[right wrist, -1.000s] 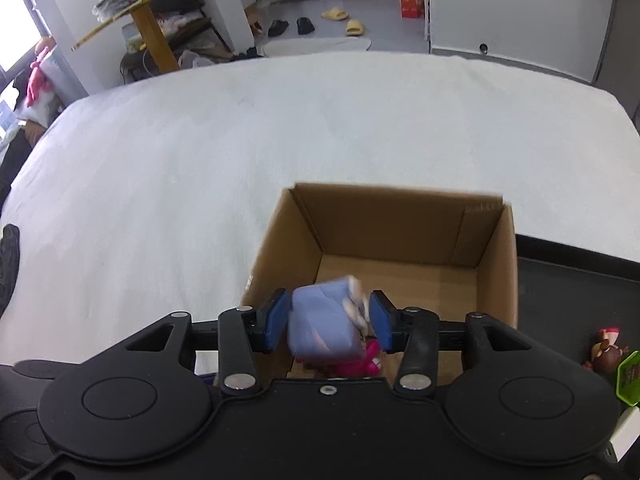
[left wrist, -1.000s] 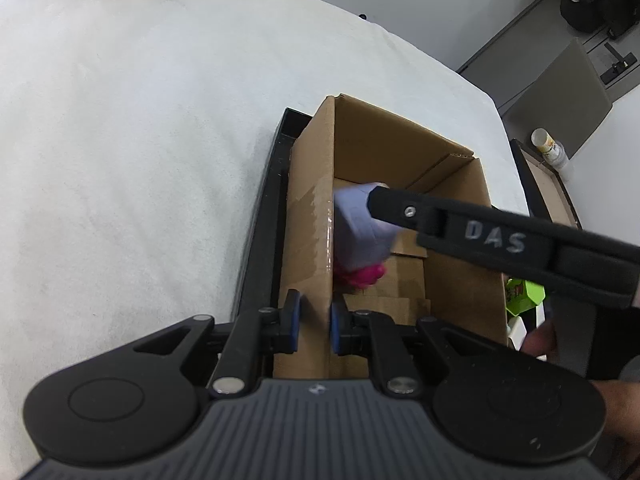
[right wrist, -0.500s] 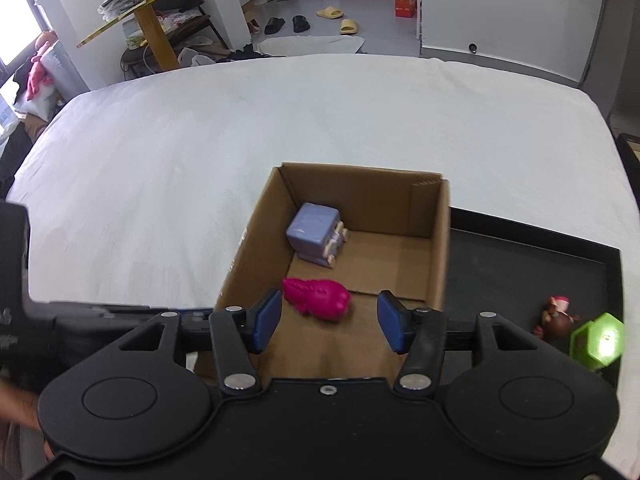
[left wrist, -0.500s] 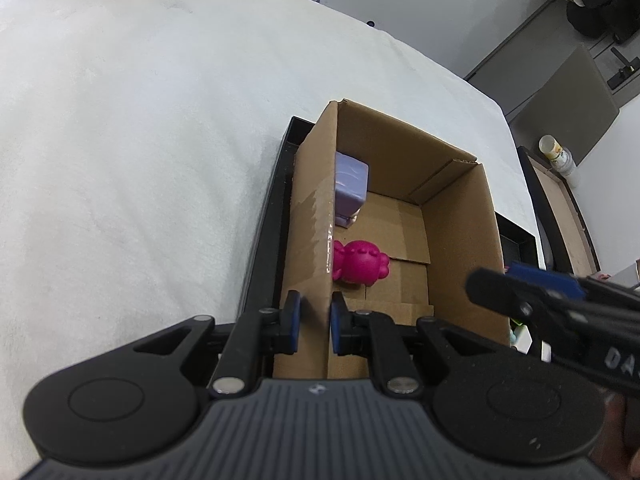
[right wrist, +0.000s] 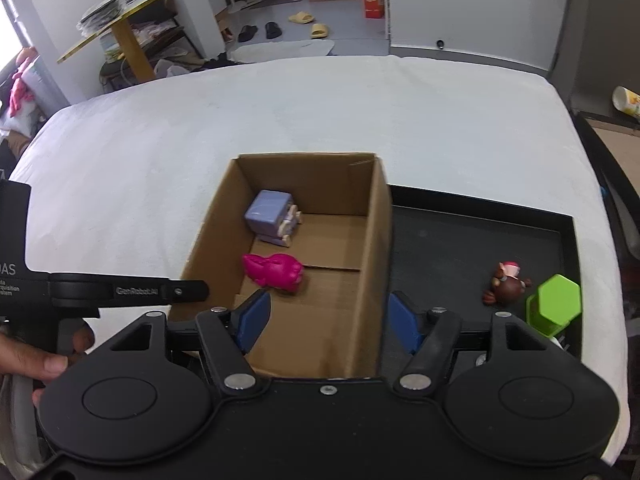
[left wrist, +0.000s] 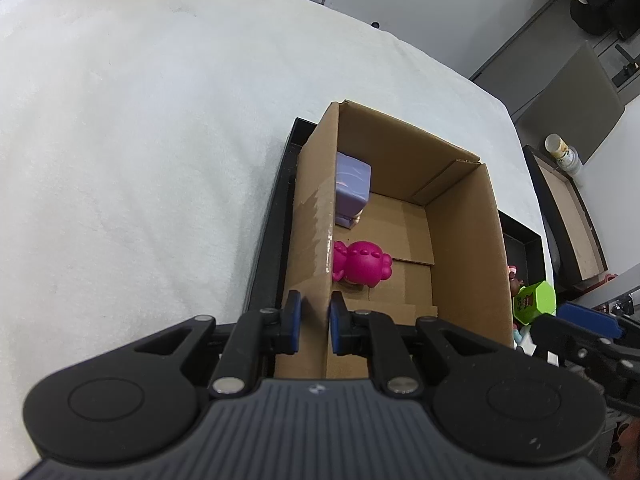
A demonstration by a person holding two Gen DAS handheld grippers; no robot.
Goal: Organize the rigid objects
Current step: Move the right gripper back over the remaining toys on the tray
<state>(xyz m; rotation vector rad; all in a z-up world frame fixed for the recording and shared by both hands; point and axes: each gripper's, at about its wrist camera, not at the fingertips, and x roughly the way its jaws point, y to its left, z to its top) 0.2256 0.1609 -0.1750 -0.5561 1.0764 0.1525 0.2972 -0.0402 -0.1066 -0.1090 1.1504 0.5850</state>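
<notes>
An open cardboard box (right wrist: pixel 380 240) (left wrist: pixel 464 240) stands on the left part of a black tray (right wrist: pixel 460 240). Inside it lie a lilac block toy (right wrist: pixel 270 216) (left wrist: pixel 352 190) at the far left and a magenta figure (right wrist: pixel 276 272) (left wrist: pixel 362 266) nearer. My left gripper (left wrist: pixel 311 322) is shut on the box's left wall near its front corner. My right gripper (right wrist: pixel 328 320) is open and empty above the box's near right edge. A brown figurine (right wrist: pixel 506 286) and a green hexagonal piece (right wrist: pixel 554 304) (left wrist: pixel 536 302) lie on the tray to the right.
The tray rests on a white padded table (right wrist: pixel 320 112) (left wrist: pixel 140 140). A second tray or board (left wrist: pixel 568 216) and a cup (right wrist: pixel 628 100) are off the table's right edge. A room with a yellow table (right wrist: pixel 120 28) and slippers lies beyond.
My right gripper let go of the lilac block, which now lies in the box's far left corner. The right gripper then opened wide and moved right and back. The left gripper stayed clamped on the box wall.
</notes>
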